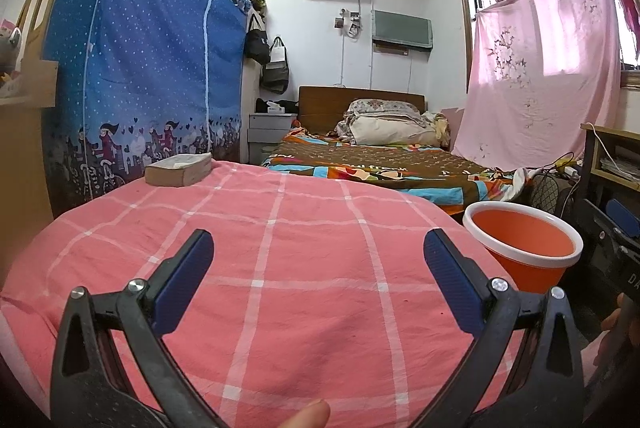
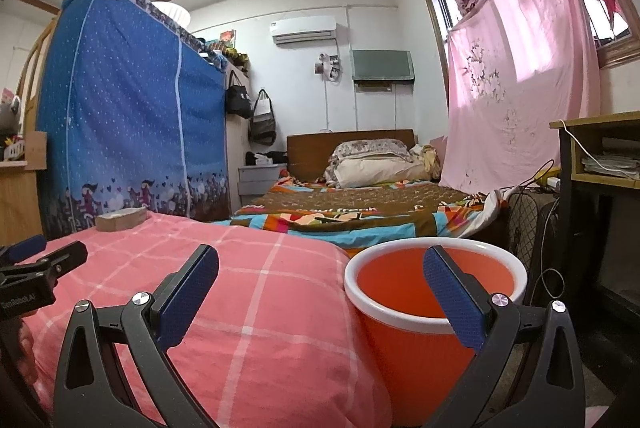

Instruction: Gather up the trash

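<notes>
An orange bin with a white rim (image 1: pixel 524 248) stands on the floor to the right of a surface covered by a pink checked cloth (image 1: pixel 280 248). It also shows close in the right wrist view (image 2: pixel 432 300). My left gripper (image 1: pixel 318 260) is open and empty above the pink cloth. My right gripper (image 2: pixel 320 276) is open and empty, its right finger over the bin's mouth. The left gripper shows at the left edge of the right wrist view (image 2: pixel 40 260). A tan tissue pack (image 1: pixel 178 169) lies at the cloth's far left, also in the right wrist view (image 2: pixel 122 219).
A bed with a colourful blanket (image 1: pixel 380 164) lies beyond the pink cloth. A blue fabric wardrobe (image 1: pixel 140 68) stands at left. A pink sheet (image 1: pixel 540 76) hangs at right by a desk (image 2: pixel 600 156). A fan (image 2: pixel 524 224) and cables sit behind the bin.
</notes>
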